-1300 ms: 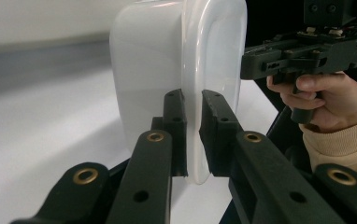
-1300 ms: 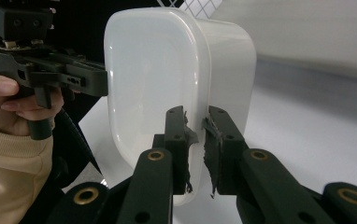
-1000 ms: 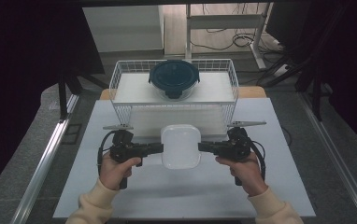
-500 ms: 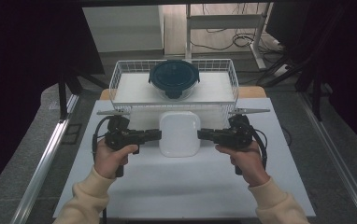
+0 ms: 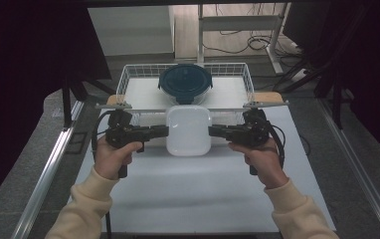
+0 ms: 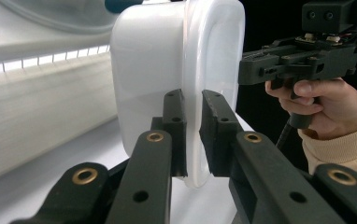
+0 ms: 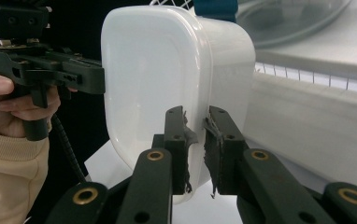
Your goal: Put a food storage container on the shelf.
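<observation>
A white lidded plastic container point(image 5: 188, 130) hangs in the air above the white table, just in front of the wire basket. My left gripper point(image 5: 166, 131) is shut on its left rim, and my right gripper point(image 5: 211, 131) is shut on its right rim. In the left gripper view the container point(image 6: 176, 70) fills the middle, its rim pinched by my gripper point(image 6: 193, 116). The right gripper view shows the same container point(image 7: 167, 79) with my gripper point(image 7: 196, 133) clamped on its edge, pads worn and frayed.
A white wire basket point(image 5: 128, 79) stands at the back of the table and holds a round dark blue lidded bowl point(image 5: 185, 82). The white table top point(image 5: 188, 189) spreads out below the hands. Metal rails run along both sides.
Both hands have risen together with the white container between them; it now sits higher and closer to the basket's front wall.
</observation>
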